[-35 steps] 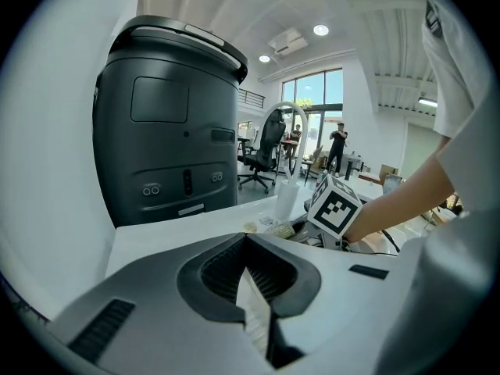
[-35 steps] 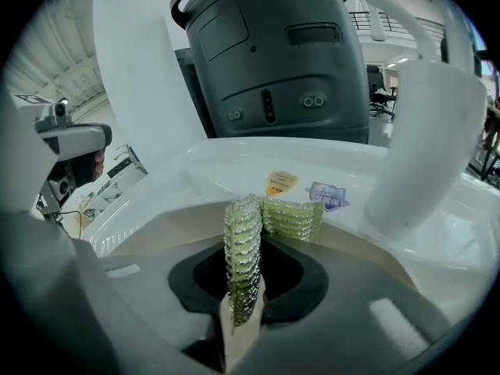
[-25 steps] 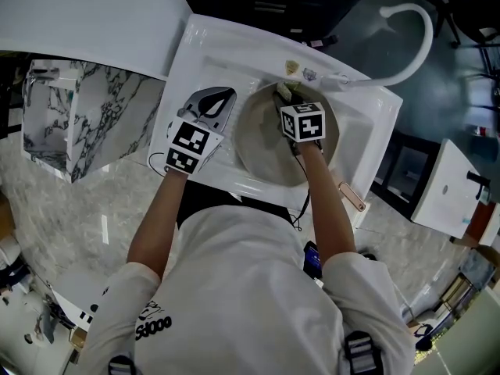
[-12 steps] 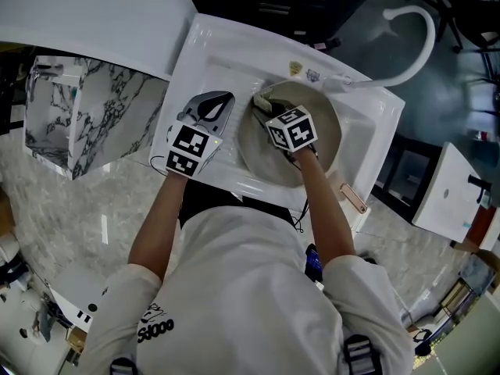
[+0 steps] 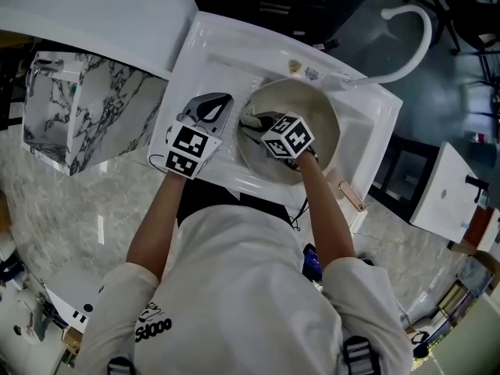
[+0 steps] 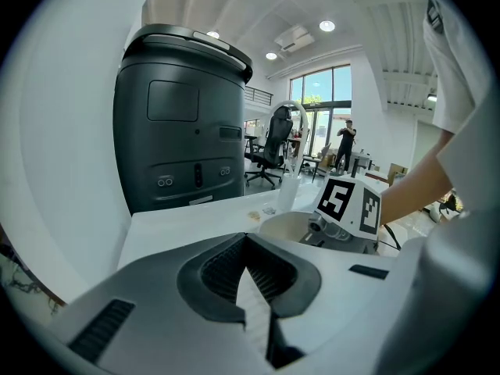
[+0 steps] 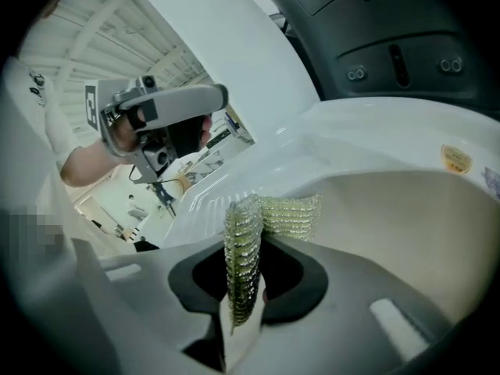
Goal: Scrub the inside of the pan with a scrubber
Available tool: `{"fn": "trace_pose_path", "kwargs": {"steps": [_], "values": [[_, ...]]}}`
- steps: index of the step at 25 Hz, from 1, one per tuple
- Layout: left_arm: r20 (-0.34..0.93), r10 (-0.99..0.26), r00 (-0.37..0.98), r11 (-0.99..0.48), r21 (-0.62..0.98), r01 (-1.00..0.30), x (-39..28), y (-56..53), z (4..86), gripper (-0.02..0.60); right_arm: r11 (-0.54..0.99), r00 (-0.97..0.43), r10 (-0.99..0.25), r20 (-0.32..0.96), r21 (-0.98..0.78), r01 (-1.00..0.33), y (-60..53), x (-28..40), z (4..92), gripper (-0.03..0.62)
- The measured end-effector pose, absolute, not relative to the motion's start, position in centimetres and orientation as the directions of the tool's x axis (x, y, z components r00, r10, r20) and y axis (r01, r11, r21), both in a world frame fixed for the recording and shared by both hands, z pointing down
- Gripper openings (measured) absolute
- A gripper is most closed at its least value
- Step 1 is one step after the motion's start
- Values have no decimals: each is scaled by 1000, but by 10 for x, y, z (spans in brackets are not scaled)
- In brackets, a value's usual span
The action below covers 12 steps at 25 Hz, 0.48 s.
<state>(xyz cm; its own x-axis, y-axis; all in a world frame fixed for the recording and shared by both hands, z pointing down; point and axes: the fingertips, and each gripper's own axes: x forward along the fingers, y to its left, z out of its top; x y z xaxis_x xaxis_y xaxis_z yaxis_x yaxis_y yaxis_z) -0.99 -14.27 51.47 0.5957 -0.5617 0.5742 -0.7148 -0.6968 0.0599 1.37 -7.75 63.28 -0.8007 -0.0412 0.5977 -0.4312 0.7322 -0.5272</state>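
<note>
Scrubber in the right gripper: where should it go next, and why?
Probably sweep the scrubber across the bottom of the pan: the right gripper clamps it at the left wall, and most of the inside lies to its right.

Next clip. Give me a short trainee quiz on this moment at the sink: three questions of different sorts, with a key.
1. True or false: the left gripper is clamped on the pan.
2. What do the right gripper's jaws hold? A) a bottle B) a scrubber C) nothing
3. Fill in: the pan sits in a white ____.
Key: 1 false, it is shut on nothing, beside the pan; 2 B; 3 sink.
</note>
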Motion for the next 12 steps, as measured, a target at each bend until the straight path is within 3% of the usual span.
{"fn": "trace_pose_path", "kwargs": {"steps": [12], "values": [[568,-559,605,-700,67,-711,-10,-135,510,0,745,-808,265,526,-644,-175,-8,15,624,77]]}}
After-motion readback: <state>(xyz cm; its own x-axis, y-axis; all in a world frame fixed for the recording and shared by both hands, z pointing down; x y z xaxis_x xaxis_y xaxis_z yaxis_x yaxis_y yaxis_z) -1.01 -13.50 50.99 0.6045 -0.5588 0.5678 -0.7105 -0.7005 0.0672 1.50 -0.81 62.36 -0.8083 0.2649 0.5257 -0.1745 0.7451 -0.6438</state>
